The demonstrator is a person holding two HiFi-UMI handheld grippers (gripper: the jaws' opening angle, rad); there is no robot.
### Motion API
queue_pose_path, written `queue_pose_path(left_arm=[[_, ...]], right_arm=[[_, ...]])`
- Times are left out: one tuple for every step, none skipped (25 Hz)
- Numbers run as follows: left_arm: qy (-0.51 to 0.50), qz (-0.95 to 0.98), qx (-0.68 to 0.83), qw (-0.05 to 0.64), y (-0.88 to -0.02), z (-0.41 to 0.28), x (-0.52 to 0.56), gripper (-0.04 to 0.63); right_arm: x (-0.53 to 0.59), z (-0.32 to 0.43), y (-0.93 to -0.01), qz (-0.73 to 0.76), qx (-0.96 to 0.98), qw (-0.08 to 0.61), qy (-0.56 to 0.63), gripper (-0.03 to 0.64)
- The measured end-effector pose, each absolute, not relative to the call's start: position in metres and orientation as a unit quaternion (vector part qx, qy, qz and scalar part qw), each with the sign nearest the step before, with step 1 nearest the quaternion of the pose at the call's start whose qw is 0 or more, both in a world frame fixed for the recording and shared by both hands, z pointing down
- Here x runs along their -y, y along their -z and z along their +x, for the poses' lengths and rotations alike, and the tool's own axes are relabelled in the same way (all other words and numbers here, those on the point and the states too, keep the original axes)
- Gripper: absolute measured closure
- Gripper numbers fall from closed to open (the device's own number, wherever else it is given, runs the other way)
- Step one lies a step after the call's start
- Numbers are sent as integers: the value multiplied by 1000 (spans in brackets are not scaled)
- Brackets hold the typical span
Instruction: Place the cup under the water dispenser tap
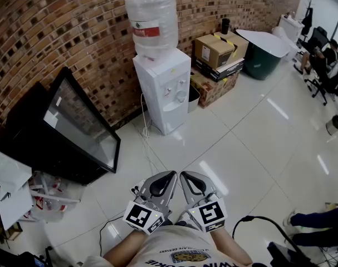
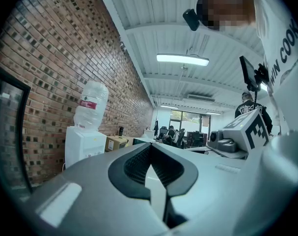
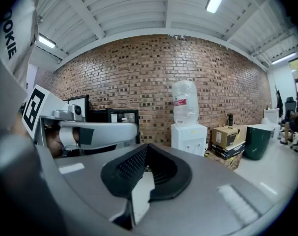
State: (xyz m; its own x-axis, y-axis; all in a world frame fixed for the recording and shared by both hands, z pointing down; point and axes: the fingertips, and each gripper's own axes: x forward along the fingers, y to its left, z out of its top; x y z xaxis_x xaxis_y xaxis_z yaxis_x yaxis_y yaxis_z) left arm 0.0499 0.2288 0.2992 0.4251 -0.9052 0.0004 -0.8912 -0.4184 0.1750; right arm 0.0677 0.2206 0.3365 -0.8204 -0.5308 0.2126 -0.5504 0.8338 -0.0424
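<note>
The white water dispenser (image 1: 160, 93) stands against the brick wall with a clear bottle (image 1: 152, 21) on top; it also shows in the left gripper view (image 2: 82, 146) and the right gripper view (image 3: 188, 136). A small pale round thing (image 1: 181, 97) sits at its front recess, too small to name. No cup shows anywhere else. Both grippers are side by side low in the head view, well short of the dispenser. My left gripper (image 1: 171, 174) (image 2: 150, 146) is shut and holds nothing. My right gripper (image 1: 184, 176) (image 3: 146, 146) is likewise shut and holds nothing.
A black framed screen (image 1: 74, 127) leans on the wall at the left. Cardboard boxes (image 1: 216, 52) and a dark green bin (image 1: 263, 60) stand right of the dispenser. Cables (image 1: 149, 146) trail over the white tiled floor. People sit at desks (image 1: 324, 54) at the far right.
</note>
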Motion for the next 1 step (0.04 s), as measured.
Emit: queue_pose_path(left_arm=[[47, 841, 534, 74, -298, 49, -229, 604]], right_arm=[[-221, 67, -336, 284, 953, 97, -51, 612]])
